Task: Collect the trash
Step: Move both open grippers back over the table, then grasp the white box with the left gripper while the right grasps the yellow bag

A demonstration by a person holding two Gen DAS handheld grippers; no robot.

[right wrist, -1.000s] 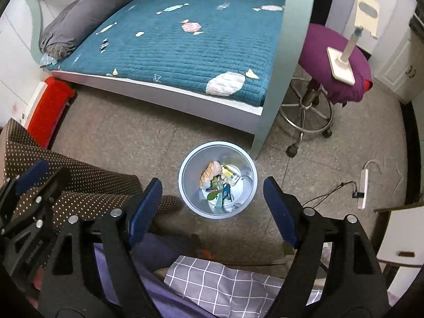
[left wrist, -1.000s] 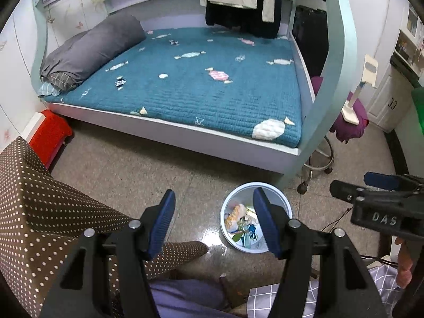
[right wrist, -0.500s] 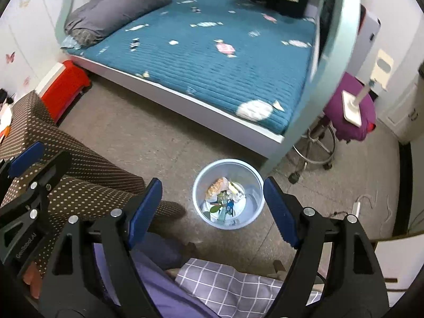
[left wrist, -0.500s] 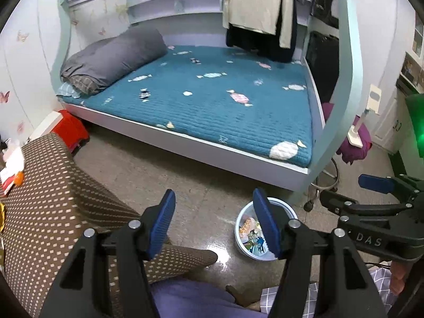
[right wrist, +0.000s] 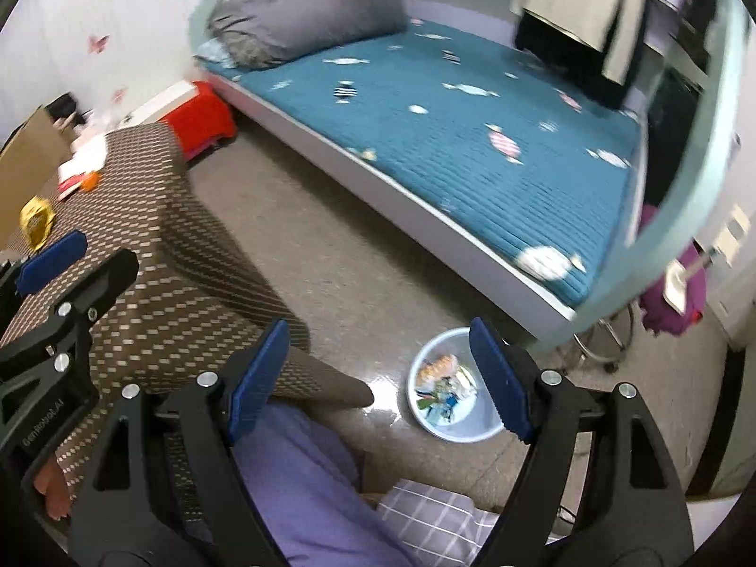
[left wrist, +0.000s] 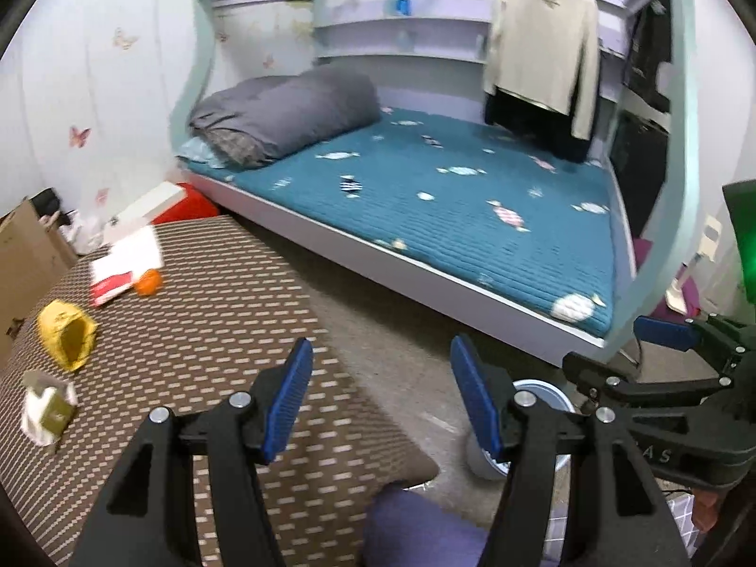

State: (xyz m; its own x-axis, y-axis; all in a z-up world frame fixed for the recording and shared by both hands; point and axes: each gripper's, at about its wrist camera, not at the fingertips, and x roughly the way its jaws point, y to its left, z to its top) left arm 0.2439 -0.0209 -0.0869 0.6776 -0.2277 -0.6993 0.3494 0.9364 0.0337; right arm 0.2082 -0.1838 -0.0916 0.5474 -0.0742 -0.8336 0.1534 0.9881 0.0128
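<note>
Pieces of trash lie on the brown dotted tablecloth (left wrist: 212,330): a yellow wrapper (left wrist: 66,340), a crumpled white and green carton (left wrist: 47,408), a small orange piece (left wrist: 149,282) and a red and white packet (left wrist: 123,264). My left gripper (left wrist: 379,354) hangs open and empty over the table's right corner. In the right wrist view the pale blue bin (right wrist: 472,434) stands on the floor with several scraps inside. My right gripper (right wrist: 378,330) is open and empty above the floor just left of the bin. The yellow wrapper (right wrist: 37,222) shows far left there.
A bed with a teal mattress (left wrist: 449,217) fills the back. A red box (right wrist: 203,113) sits by its foot, a purple stool (right wrist: 671,302) at right, a cardboard box (left wrist: 23,255) at far left. The person's purple trouser leg (right wrist: 302,472) is below the grippers.
Both cameras have risen and swung left, away from the bin toward the table. The tabletop trash has come into view. Both grippers' jaws kept the same width.
</note>
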